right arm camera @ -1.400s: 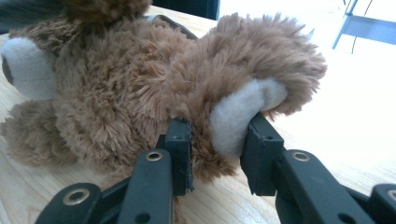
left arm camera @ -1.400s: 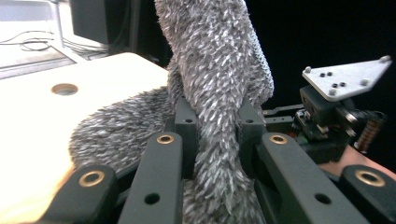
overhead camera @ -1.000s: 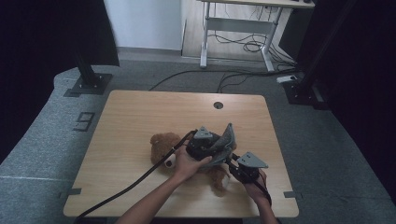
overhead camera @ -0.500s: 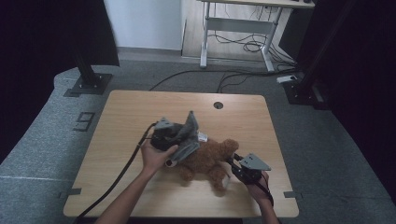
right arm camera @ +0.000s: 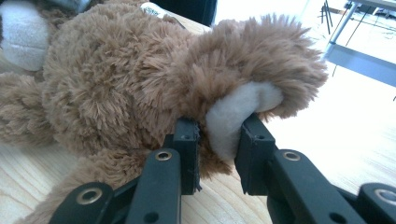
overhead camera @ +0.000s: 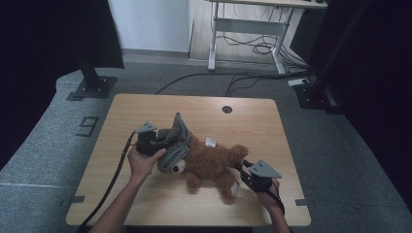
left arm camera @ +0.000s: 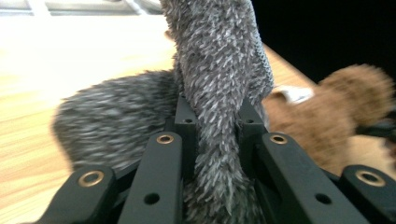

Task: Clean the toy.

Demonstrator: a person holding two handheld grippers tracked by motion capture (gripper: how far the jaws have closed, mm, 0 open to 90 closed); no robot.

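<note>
A brown teddy bear lies on its side in the middle of the wooden table. Over its head end sits a grey furry piece of cloth. My left gripper is shut on that grey cloth, and a strip of it runs up between the pads of the left gripper. Behind it are the brown fur and a white label. My right gripper is shut on the bear's foot, and the cream sole is pinched in the right gripper.
A round cable hole is in the table's far side. The left gripper's cable trails off the near edge. A black stand base and a desk frame with loose wires stand on the floor beyond the table.
My left gripper has moved left across the bear with the grey cloth in it. The bear's body, earlier under the cloth, now lies uncovered. The right gripper has stayed on the foot.
</note>
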